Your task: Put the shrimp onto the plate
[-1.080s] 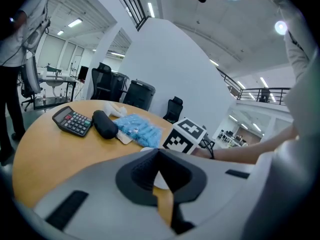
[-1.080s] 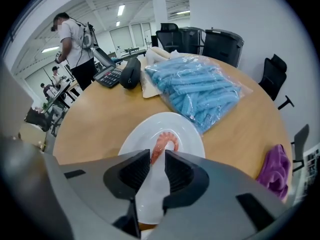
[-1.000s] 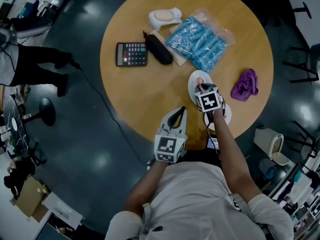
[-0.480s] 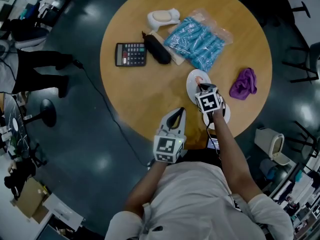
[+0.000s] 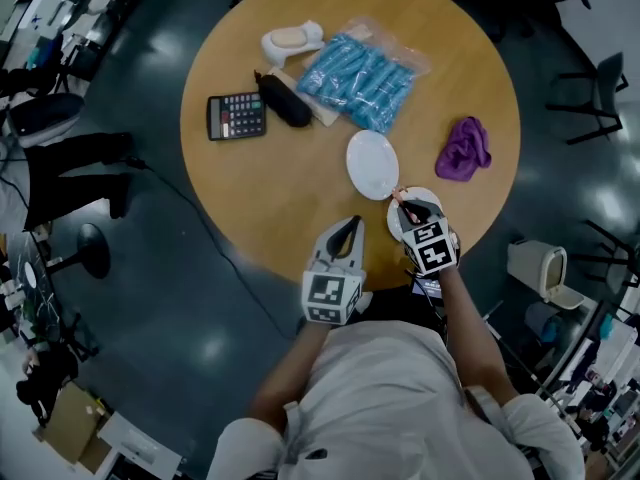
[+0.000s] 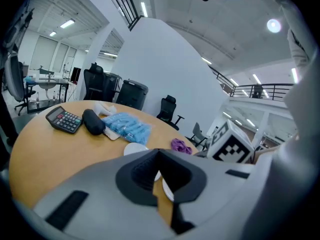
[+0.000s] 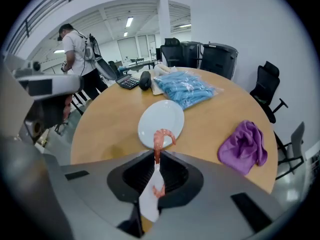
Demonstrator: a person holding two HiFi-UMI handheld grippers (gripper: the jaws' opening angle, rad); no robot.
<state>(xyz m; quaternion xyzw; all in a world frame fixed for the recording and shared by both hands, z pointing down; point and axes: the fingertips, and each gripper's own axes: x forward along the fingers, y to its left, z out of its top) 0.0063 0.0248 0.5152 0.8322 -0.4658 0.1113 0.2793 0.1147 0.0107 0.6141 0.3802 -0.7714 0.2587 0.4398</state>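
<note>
An orange-pink shrimp [image 7: 161, 136] hangs curled from my right gripper [image 7: 156, 156], which is shut on its tail end. In the head view the right gripper [image 5: 402, 199] holds this shrimp [image 5: 399, 198] over a small white plate [image 5: 393, 224] near the table's front edge. That near plate [image 7: 148, 204] shows below the jaws, with a small pink piece on it. A second white plate [image 5: 372, 163] lies bare further in, and it sits just beyond the shrimp [image 7: 162, 119] in the right gripper view. My left gripper [image 5: 349, 221] hovers at the table's edge, shut and holding nothing [image 6: 159, 153].
A purple cloth [image 5: 464, 149] lies right of the plates. At the back are a blue plastic bag [image 5: 359, 70], a black case [image 5: 283, 100], a calculator [image 5: 235, 116] and a white object [image 5: 292, 39]. A person [image 7: 77, 49] stands beyond the table.
My right gripper has drawn back from the far plate to the near one, with the shrimp in it. The far plate is now bare. The left gripper has hardly moved.
</note>
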